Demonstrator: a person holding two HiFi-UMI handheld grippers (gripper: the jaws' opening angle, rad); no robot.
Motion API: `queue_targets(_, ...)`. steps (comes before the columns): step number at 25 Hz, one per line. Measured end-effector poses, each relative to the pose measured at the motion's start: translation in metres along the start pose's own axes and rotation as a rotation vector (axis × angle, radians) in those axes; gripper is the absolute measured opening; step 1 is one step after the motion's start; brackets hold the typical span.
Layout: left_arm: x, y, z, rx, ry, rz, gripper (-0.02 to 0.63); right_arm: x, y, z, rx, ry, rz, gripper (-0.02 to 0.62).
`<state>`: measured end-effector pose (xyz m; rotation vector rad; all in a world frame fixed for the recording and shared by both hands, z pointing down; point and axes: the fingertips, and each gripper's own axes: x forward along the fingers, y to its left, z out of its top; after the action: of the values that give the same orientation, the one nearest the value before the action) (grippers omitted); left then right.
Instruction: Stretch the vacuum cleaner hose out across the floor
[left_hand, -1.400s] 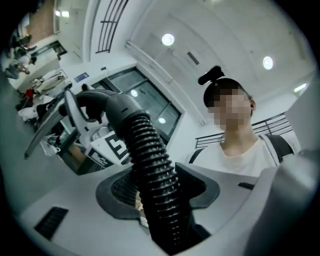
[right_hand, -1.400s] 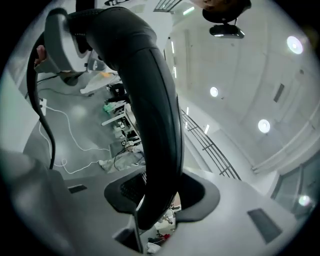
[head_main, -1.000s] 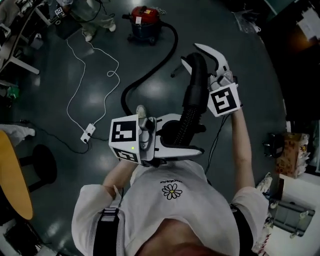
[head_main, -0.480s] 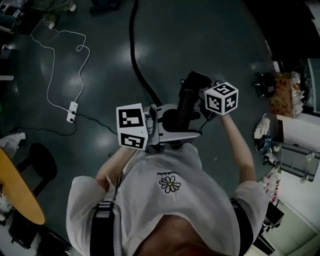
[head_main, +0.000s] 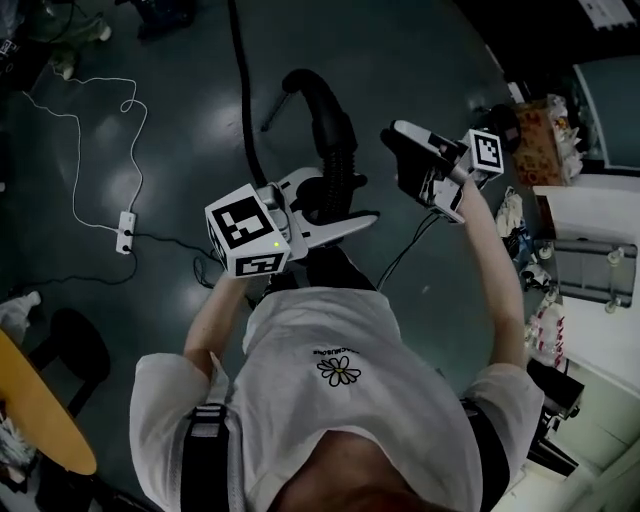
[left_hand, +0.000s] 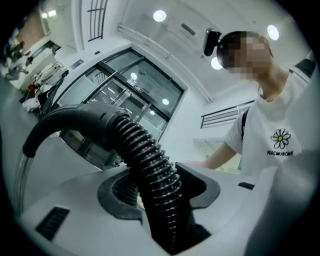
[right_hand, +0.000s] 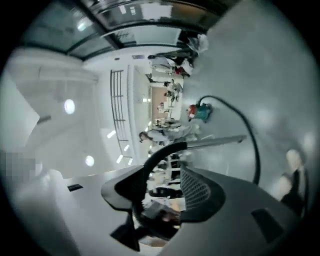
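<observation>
My left gripper (head_main: 335, 202) is shut on the black ribbed vacuum hose (head_main: 338, 165), just below its curved handle (head_main: 305, 85). In the left gripper view the hose (left_hand: 150, 165) runs up between the jaws of that gripper (left_hand: 155, 192) and bends left. The rest of the hose (head_main: 240, 90) trails away over the dark floor. My right gripper (head_main: 400, 152) is off to the right of the hose, apart from it; its jaws have just been opening and nothing lies between them. Past my right gripper (right_hand: 162, 192) the right gripper view shows the red vacuum cleaner (right_hand: 200, 111) far off.
A white cable with a power strip (head_main: 125, 230) lies on the floor at the left. A yellow table edge (head_main: 40, 410) and a black stool (head_main: 75, 345) are at the lower left. Boxes and bags (head_main: 540, 130) crowd the right side beside a white counter (head_main: 600, 230).
The right gripper has let go of the hose, opened and swung right. The left gripper has carried the hose along, and the vacuum cleaner has slid out of the head view.
</observation>
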<state>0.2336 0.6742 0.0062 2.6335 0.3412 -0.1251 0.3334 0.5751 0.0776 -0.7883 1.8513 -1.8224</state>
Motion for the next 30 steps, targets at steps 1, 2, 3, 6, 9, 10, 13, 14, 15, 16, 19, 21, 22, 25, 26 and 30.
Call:
queue_targets(1,0.005,-0.007,-0.003,0.051,0.024,0.023,0.199,0.006,0.020,-0.002,0.064,0.026,0.070,0.229)
queue_targets(2,0.011,-0.016,-0.008,0.110,0.053,0.050,0.199,0.013,0.035,-0.007,0.098,0.068,0.109,0.229)
queue_targets(3,0.019,-0.027,-0.016,0.174,0.090,0.077,0.199,0.019,0.045,-0.016,0.105,0.125,0.124,0.229)
queue_targets(6,0.039,-0.052,-0.038,0.302,0.215,0.107,0.199,0.042,0.071,-0.052,0.118,0.364,0.157,0.229)
queue_targets(9,0.045,-0.067,-0.056,0.323,0.329,0.059,0.199,0.053,0.079,-0.078,0.138,0.560,0.185,0.230)
queue_targets(10,0.047,-0.073,-0.066,0.319,0.368,0.041,0.200,0.050,0.069,-0.088,0.138,0.605,0.159,0.230)
queue_targets(13,0.063,-0.098,-0.107,0.300,0.473,0.006,0.202,0.029,0.049,-0.133,0.151,0.709,0.099,0.229)
queue_targets(14,0.074,-0.107,-0.119,0.295,0.491,-0.004,0.202,0.017,0.046,-0.147,0.151,0.733,0.110,0.229)
queue_targets(15,0.087,-0.115,-0.130,0.285,0.493,-0.011,0.202,0.003,0.041,-0.157,0.151,0.737,0.120,0.229)
queue_targets(16,0.102,-0.122,-0.137,0.266,0.468,-0.016,0.202,-0.012,0.035,-0.160,0.157,0.714,0.122,0.229)
queue_targets(19,0.144,-0.137,-0.142,0.078,0.197,-0.038,0.202,-0.061,0.022,-0.147,0.145,0.569,0.124,0.230)
queue_targets(21,0.163,-0.136,-0.146,-0.234,-0.081,-0.059,0.201,-0.099,0.020,-0.145,0.040,0.539,0.133,0.230)
queue_targets(22,0.164,-0.129,-0.146,-0.440,-0.262,-0.070,0.202,-0.121,0.021,-0.148,-0.046,0.556,0.135,0.229)
queue_targets(25,0.123,-0.085,-0.140,-0.913,-0.927,-0.134,0.202,-0.193,0.019,-0.152,-0.400,0.668,0.092,0.229)
queue_targets(26,0.108,-0.067,-0.143,-0.943,-1.074,-0.112,0.201,-0.217,0.015,-0.153,-0.537,0.712,0.061,0.229)
queue_targets(30,0.136,-0.017,-0.130,-0.808,-1.001,0.056,0.201,-0.288,0.040,-0.159,-0.933,0.749,0.146,0.229)
